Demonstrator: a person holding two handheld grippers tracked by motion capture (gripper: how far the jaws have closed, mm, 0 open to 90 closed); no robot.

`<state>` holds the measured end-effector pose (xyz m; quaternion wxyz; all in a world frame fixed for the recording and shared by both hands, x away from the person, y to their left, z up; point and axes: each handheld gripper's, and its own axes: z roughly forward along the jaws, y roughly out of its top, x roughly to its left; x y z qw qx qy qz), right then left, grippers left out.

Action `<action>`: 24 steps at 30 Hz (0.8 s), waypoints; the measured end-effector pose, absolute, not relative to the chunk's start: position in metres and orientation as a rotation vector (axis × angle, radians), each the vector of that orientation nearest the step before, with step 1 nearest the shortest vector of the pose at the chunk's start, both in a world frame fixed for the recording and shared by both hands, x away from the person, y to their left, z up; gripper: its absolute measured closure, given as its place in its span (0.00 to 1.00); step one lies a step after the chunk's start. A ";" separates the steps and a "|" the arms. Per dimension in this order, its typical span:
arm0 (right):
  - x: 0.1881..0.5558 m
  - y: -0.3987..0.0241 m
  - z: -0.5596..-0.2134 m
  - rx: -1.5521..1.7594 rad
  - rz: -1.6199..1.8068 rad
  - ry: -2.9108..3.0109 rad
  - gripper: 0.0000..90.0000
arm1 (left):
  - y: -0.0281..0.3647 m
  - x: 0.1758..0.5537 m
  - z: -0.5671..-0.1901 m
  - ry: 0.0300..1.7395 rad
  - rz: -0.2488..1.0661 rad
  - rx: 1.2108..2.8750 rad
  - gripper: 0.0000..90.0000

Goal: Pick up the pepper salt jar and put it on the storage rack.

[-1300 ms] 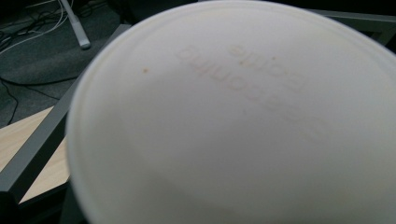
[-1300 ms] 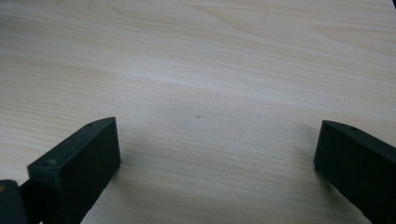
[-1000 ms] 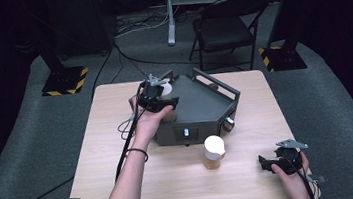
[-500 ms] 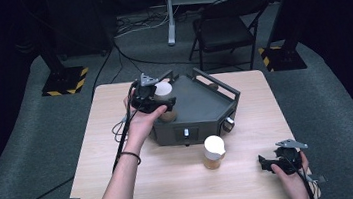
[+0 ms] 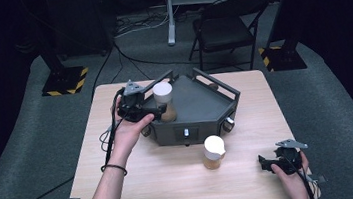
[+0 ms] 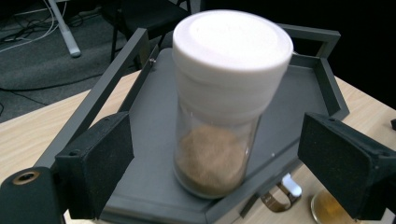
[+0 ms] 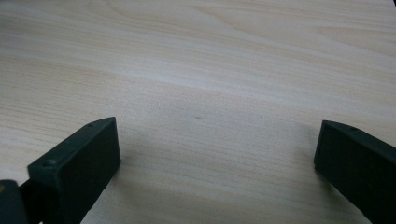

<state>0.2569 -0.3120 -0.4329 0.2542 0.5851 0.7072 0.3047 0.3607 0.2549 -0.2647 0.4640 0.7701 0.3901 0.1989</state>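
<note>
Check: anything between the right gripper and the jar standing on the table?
Nothing. In the high view only bare wooden table lies between the right gripper and the white-lidded jar. The right gripper view shows open jaws over bare wood.

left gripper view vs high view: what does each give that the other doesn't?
Left gripper view alone: brown powder inside the jar, and clear gaps between it and both open pads.
High view alone: the second jar on the table, the right gripper, a chair.
Both: the white-capped jar standing on the grey tray, left gripper around it.
</note>
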 end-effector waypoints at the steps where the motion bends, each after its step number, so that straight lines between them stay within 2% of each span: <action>1: 0.257 -0.312 -0.433 1.590 0.828 1.921 0.00 | 0.258 0.359 -0.266 0.959 0.484 1.889 0.11; 8: 0.257 -0.312 -0.433 1.590 0.828 1.921 0.00 | 0.277 0.346 -0.274 0.932 0.473 1.872 0.09; 24: 0.257 -0.312 -0.433 1.590 0.828 1.921 0.00 | 0.295 0.308 -0.306 0.955 0.550 1.887 0.06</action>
